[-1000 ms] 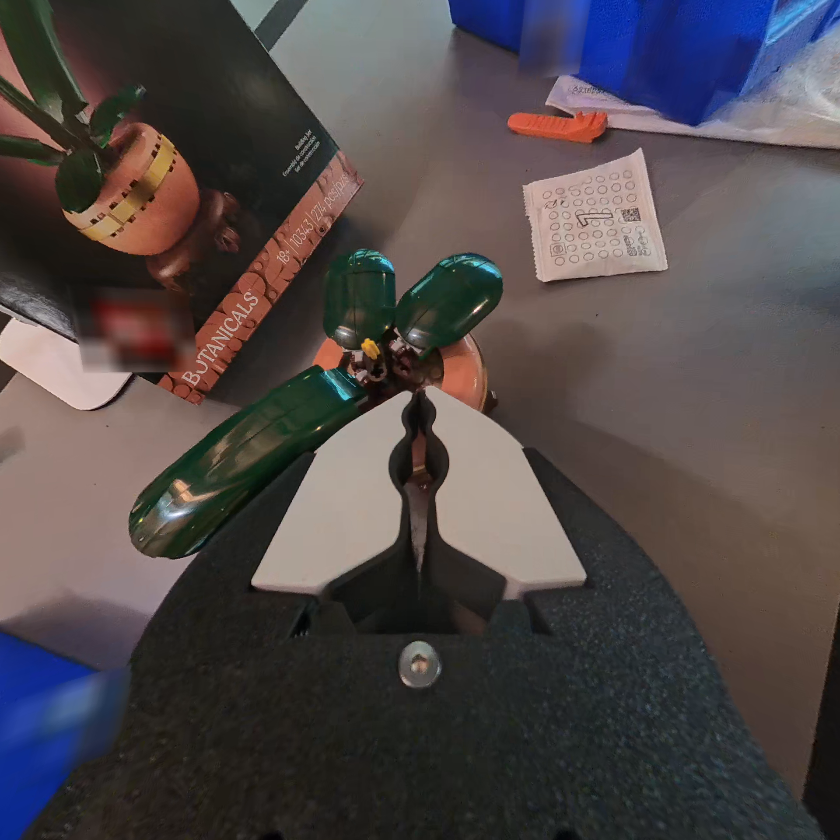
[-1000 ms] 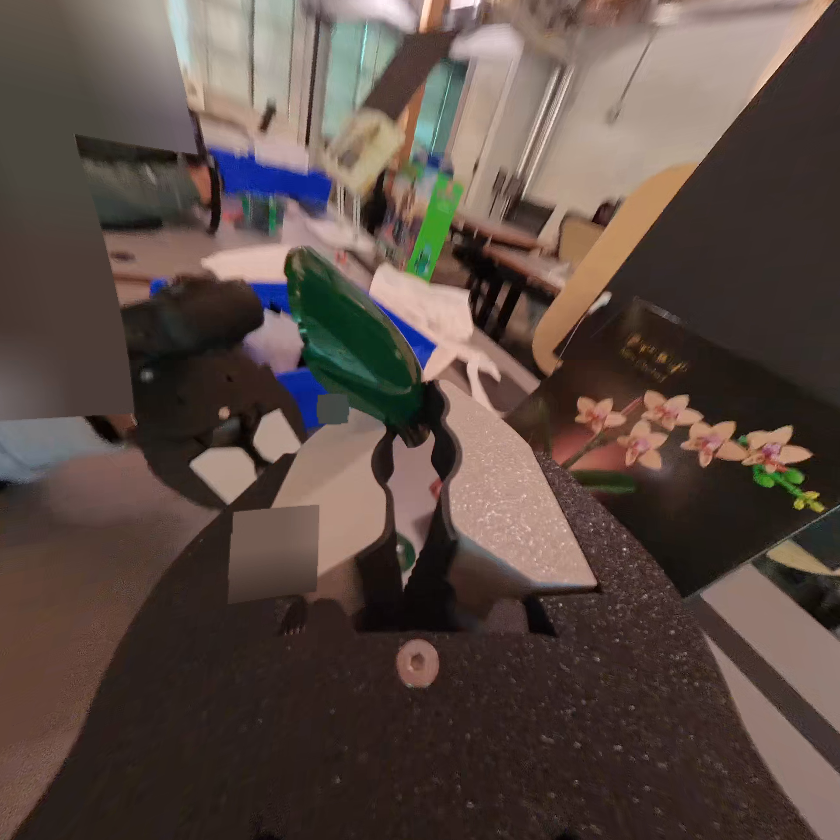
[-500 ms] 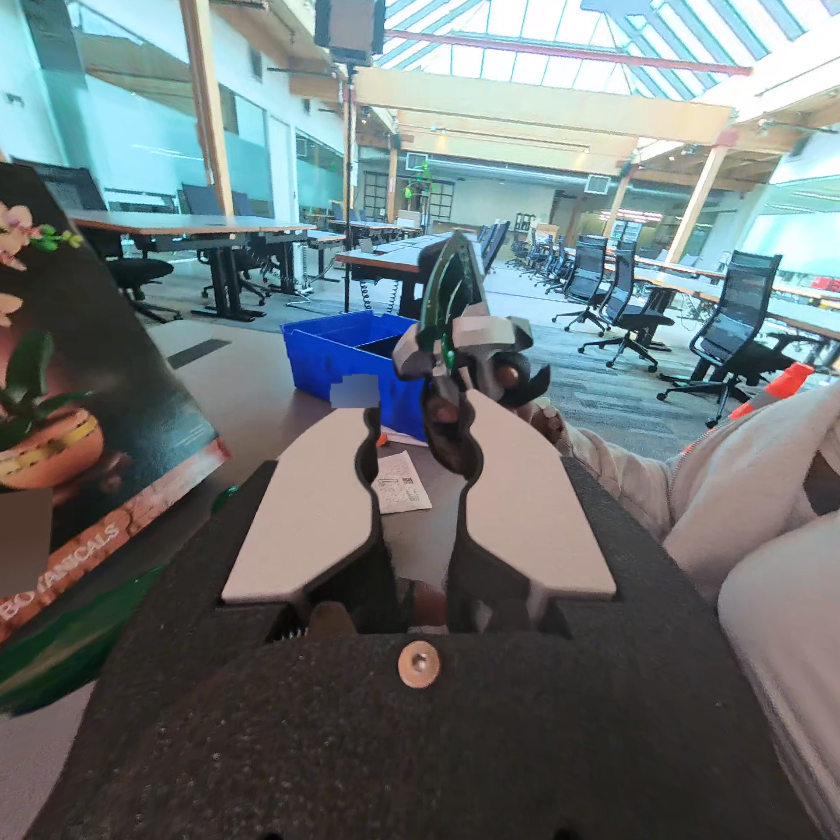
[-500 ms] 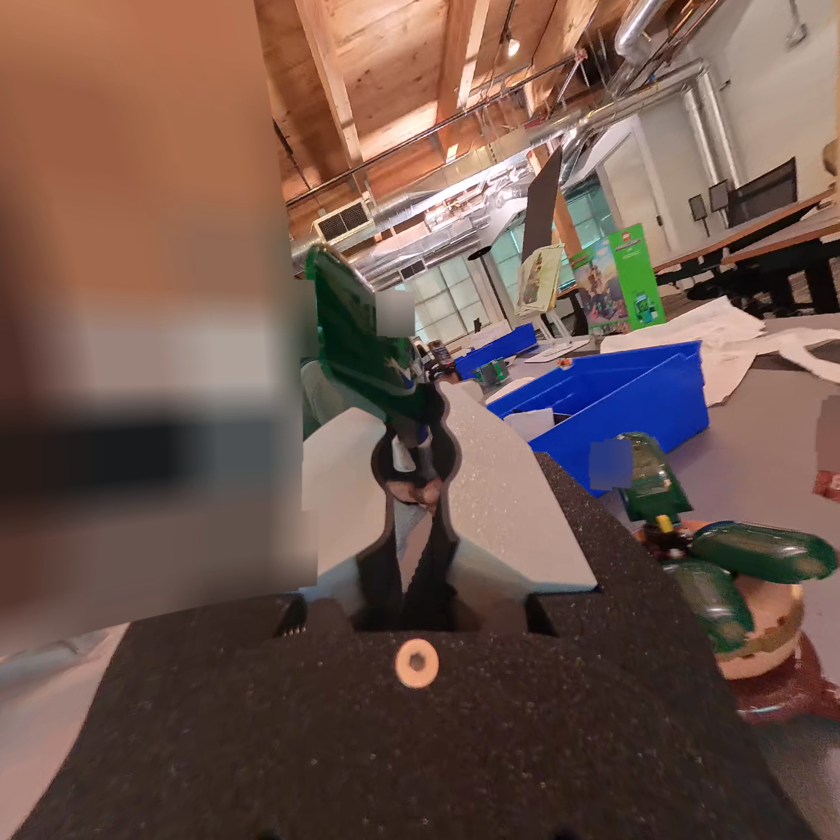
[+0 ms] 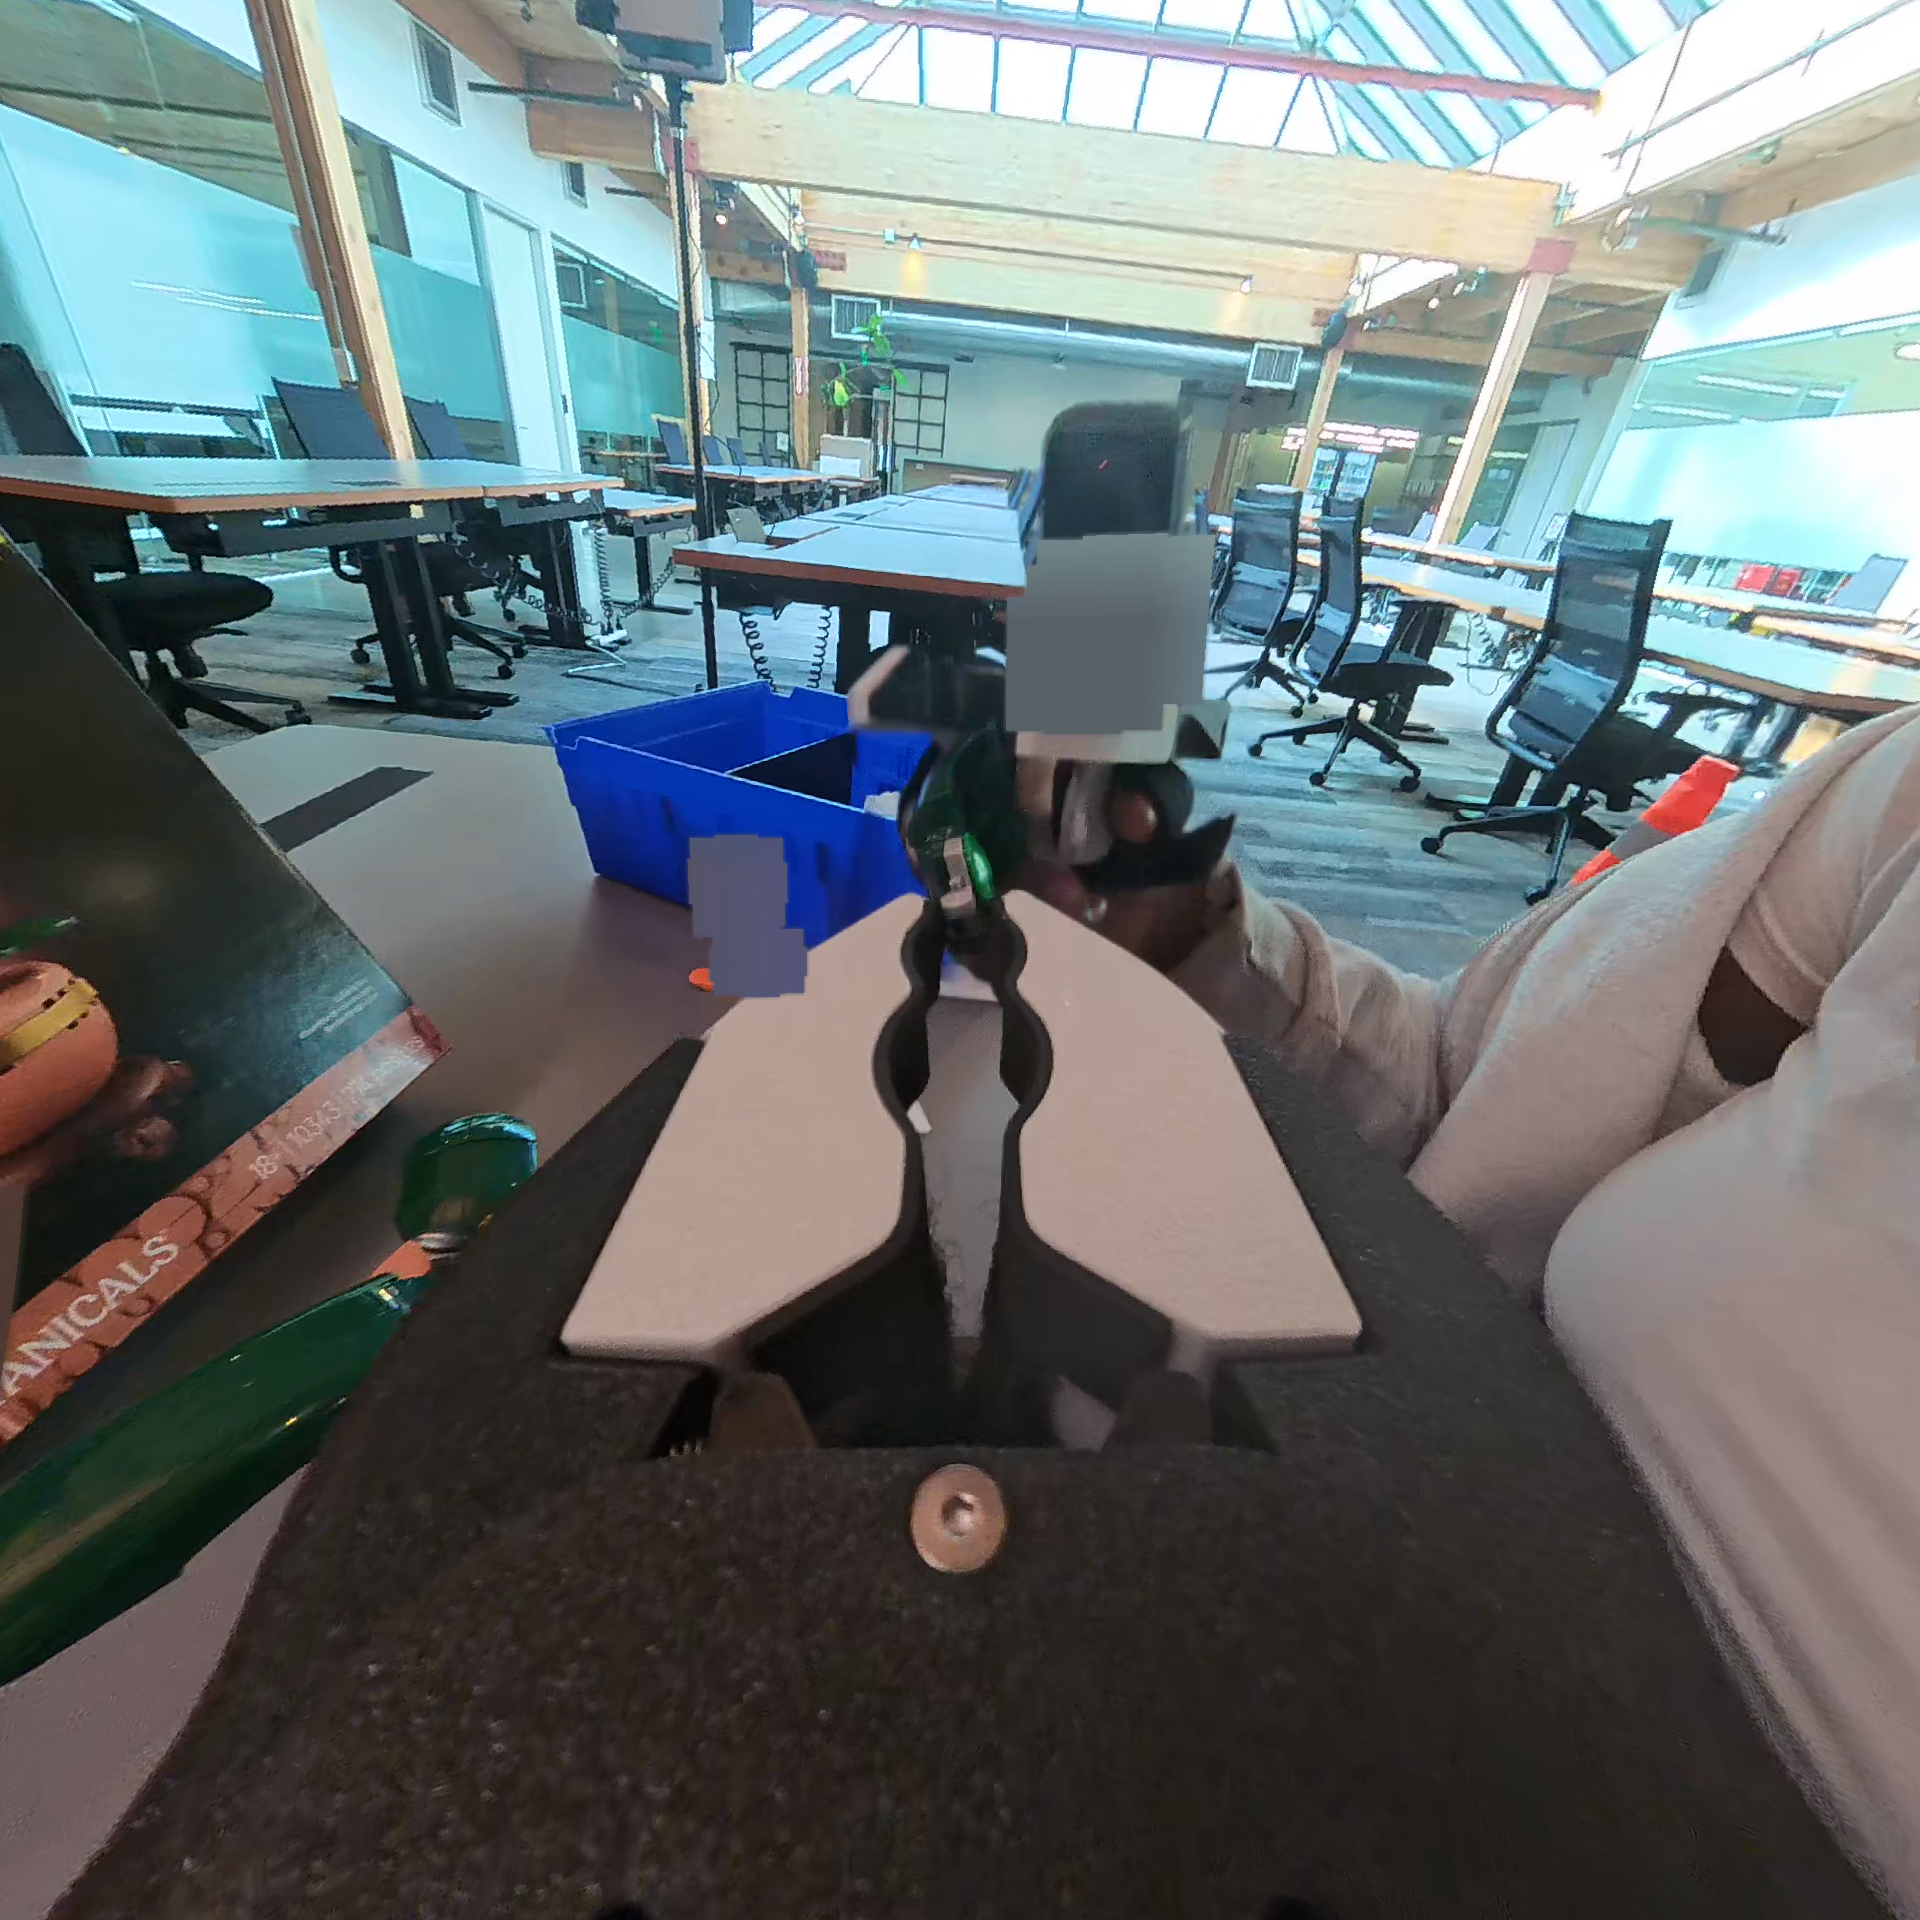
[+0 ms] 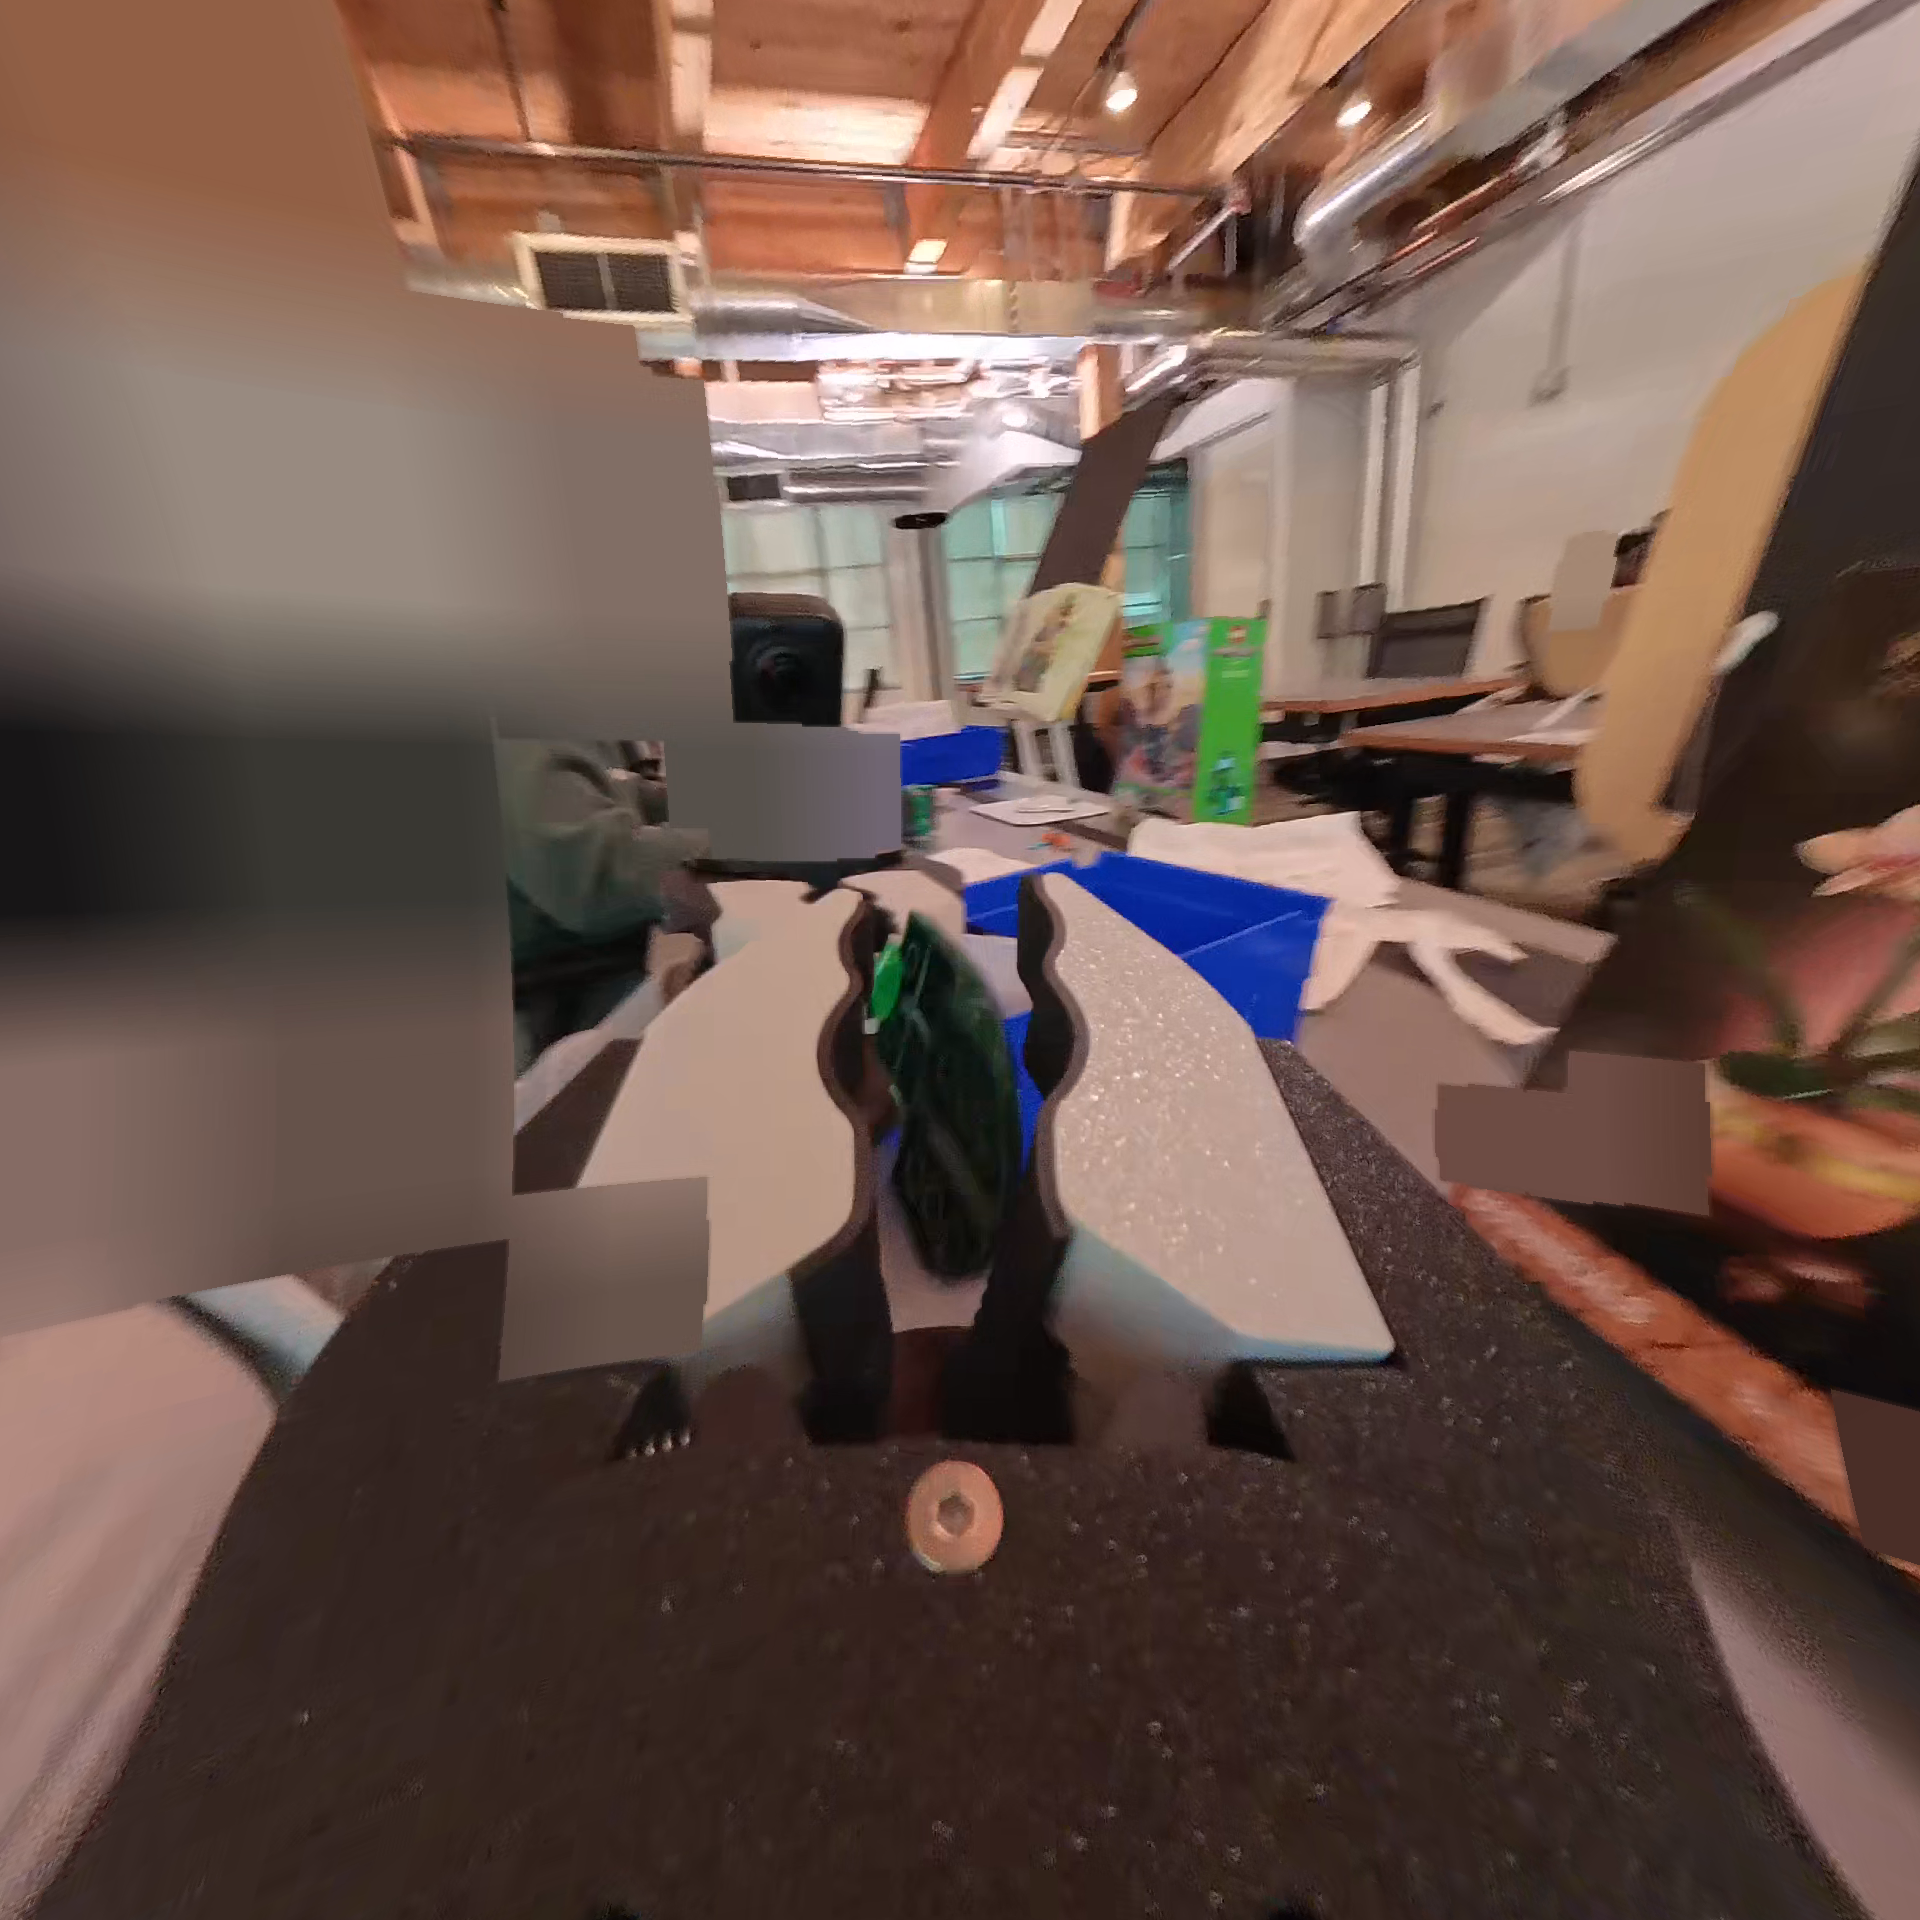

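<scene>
Daylight floods the left wrist view from the skylight (image 5: 1195, 73) at 12 o'clock; sharp, fisheye bending at edges. Right wrist view dimmer, motion-blurred throughout.

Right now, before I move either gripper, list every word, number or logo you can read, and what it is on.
I do not copy out writing, so here is where it stands.
Dark box, left wrist view: legible pale lettering and numbers on its brown edge strip, with small white print above that is too small to read.
Green box, right wrist view: print too blurred to read.

Left gripper (image 5: 961, 925) fingers (image 5: 821, 1122) pinch green leaf piece (image 5: 961, 821).
</scene>
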Motion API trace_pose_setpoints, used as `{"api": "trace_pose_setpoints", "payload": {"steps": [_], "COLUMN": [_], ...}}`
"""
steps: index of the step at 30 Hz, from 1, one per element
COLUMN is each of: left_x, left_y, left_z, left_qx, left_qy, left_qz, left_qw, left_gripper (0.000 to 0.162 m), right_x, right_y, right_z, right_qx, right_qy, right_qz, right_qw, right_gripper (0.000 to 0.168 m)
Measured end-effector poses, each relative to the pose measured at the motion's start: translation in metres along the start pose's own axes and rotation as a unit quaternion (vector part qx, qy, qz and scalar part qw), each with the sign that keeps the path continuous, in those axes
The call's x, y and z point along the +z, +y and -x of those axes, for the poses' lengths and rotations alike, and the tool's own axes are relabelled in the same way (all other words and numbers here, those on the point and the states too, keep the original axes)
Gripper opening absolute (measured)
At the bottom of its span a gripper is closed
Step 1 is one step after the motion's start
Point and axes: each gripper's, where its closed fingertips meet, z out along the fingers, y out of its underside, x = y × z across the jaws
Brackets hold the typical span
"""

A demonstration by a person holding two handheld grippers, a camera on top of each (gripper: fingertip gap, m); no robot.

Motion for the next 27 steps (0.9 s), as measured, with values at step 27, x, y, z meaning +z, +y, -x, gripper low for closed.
{"api": "trace_pose_setpoints", "payload": {"steps": [27], "left_x": [-0.071], "left_y": [-0.032], "left_z": [0.03], "left_qx": [0.144], "left_qy": [-0.191], "left_qz": [0.025], "left_qw": [0.971], "left_gripper": [0.015], "right_x": [0.002], "right_y": [0.193], "right_z": [0.039], "right_qx": [-0.145], "right_qy": [-0.015], "right_qz": [0.439], "right_qw": [0.886], "right_gripper": [0.056]}}
